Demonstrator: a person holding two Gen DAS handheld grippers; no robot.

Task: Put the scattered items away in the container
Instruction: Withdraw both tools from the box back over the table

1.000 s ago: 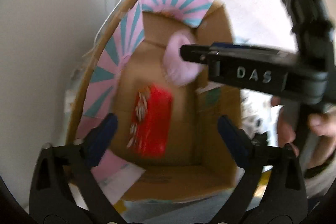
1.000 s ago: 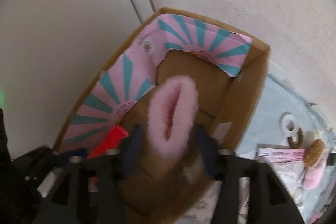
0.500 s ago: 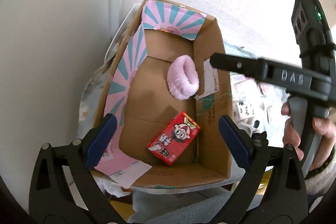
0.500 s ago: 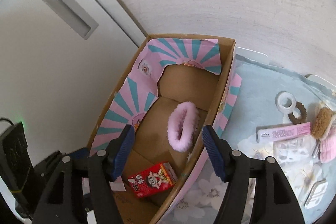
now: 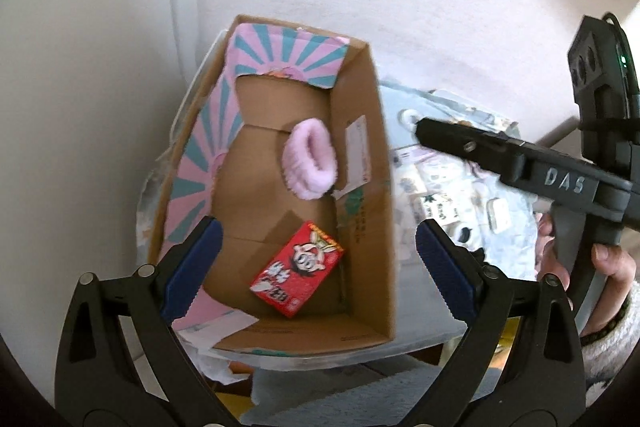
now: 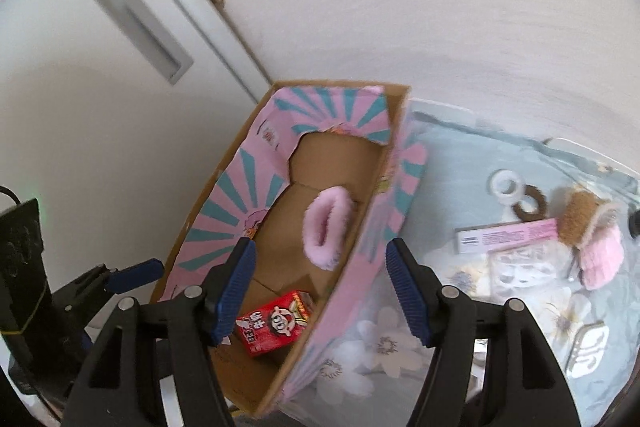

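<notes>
1. Box: holds the pink cuff and the red carton; both lie on its floor.
2. Right gripper: jaws spread wide, empty, above the box's near wall.
3. Left gripper: jaws spread, empty, over the box.
4. Remaining items: pink strip, rings and slipper lie on the desk, well right of the jaws.
5. Handling: the strip looks light and stiff; grip across its narrow width. The slipper looks soft; pinch its body.

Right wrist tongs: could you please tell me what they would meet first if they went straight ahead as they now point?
Probably the cardboard box's near side wall, which lies centred between the open right tongs; depth is uncertain.
</notes>
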